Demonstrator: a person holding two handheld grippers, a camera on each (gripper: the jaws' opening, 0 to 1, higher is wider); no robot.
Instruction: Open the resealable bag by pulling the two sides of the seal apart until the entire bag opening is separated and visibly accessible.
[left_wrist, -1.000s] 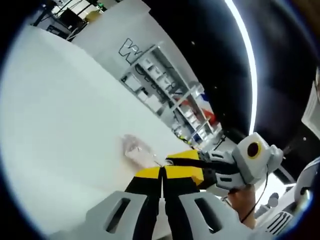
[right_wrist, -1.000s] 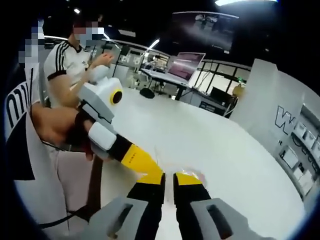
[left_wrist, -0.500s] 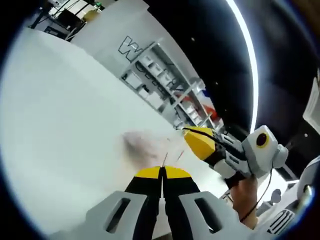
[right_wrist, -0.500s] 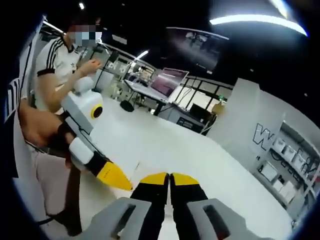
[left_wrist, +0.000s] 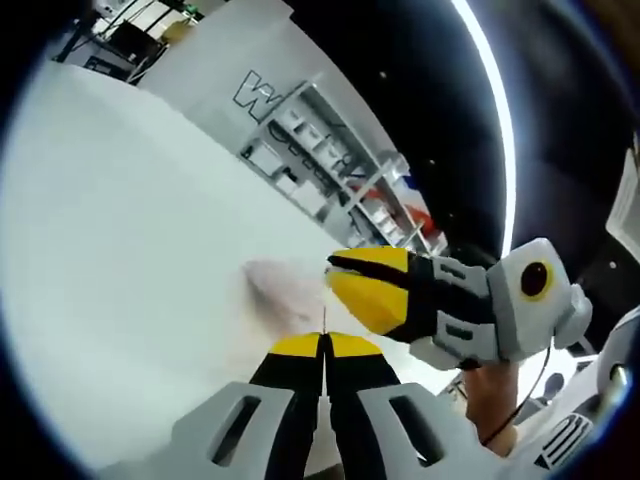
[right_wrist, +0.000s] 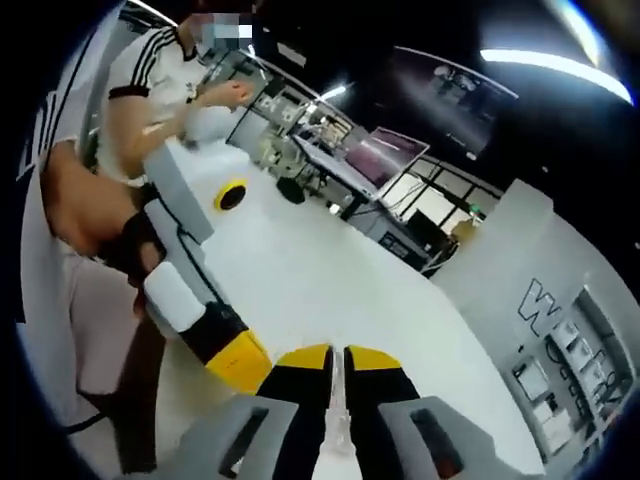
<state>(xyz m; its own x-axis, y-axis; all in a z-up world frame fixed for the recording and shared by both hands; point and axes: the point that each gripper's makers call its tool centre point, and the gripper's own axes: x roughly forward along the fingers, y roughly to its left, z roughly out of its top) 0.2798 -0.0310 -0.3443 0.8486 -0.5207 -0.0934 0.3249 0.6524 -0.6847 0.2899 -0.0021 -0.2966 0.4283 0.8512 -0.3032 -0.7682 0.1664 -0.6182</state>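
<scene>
Broad white tabletop (left_wrist: 120, 250) spreads out ahead of both pairs of fingers; in the right gripper view it (right_wrist: 330, 290) runs on toward desks with a laptop (right_wrist: 375, 160) at the far side. Beyond the tabletop's edge in the left gripper view stands a white wall panel with dark lettering (left_wrist: 255, 95) and a grey shelving rack (left_wrist: 330, 175) stocked with small items.

A person in a white shirt with dark striped sleeves (right_wrist: 145, 85) stands off to the left of the right fingers, past the other tool.

Left gripper (left_wrist: 323, 345): black fingers with yellow tips pressed close together, only a thin line between them. A thin sliver of clear film rises from that line, so they seem to pinch the bag's edge. It (right_wrist: 238, 362) shows again in the right gripper view, just left of the right fingers, tip close beside them.

Right gripper (right_wrist: 340, 358): yellow-tipped fingers nearly closed, a narrow slot between them with something pale and clear in it; cannot tell for sure what. In the left gripper view it (left_wrist: 360, 290) hangs just above and right of the left fingers, tips closed.

Small clear resealable plastic bag (left_wrist: 285, 290): blurred, faintly pinkish, just ahead of the left fingers, between them and the right tool's tip. Cannot tell how far the seal is parted.
</scene>
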